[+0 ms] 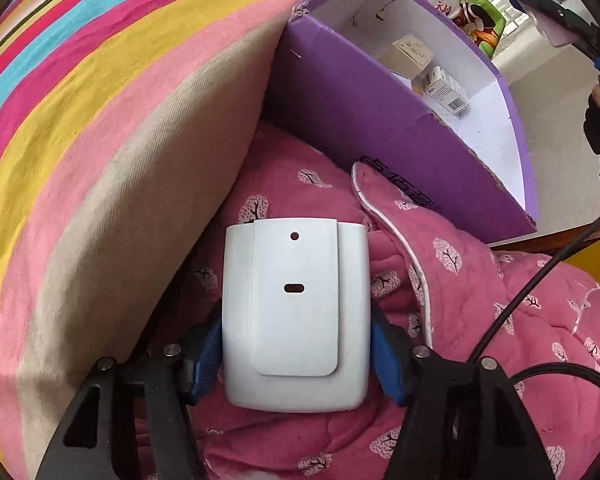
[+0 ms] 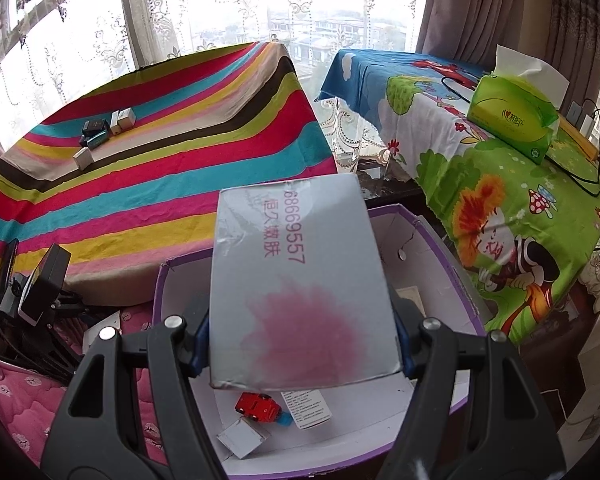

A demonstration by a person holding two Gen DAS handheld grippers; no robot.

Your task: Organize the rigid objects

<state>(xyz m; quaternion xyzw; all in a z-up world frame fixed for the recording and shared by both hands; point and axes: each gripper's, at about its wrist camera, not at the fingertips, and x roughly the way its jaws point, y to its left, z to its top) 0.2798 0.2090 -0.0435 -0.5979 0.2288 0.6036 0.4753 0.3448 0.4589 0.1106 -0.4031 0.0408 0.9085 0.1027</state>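
Note:
A white plastic device point(image 1: 296, 300) with a raised panel and two small holes lies on a pink quilt point(image 1: 500, 320). My left gripper point(image 1: 296, 356) points down at it, with a blue pad pressed against each side. In the right wrist view, my right gripper point(image 2: 300, 344) is shut on a flat grey box point(image 2: 300, 288) printed with a pink bloom and red digits. It holds the box tilted over the open purple box point(image 2: 456, 248). In the purple box lie a red toy car point(image 2: 258, 404), a small white carton point(image 2: 242, 436) and a printed pack point(image 2: 308, 404).
The purple box point(image 1: 360, 112) stands just beyond the white device, against a striped cover's edge point(image 1: 100, 160). Several small boxes point(image 2: 104, 128) sit on the striped cover. A green tissue pack point(image 2: 512, 120) rests on a cartoon cloth. A black cable point(image 1: 540, 280) crosses the quilt.

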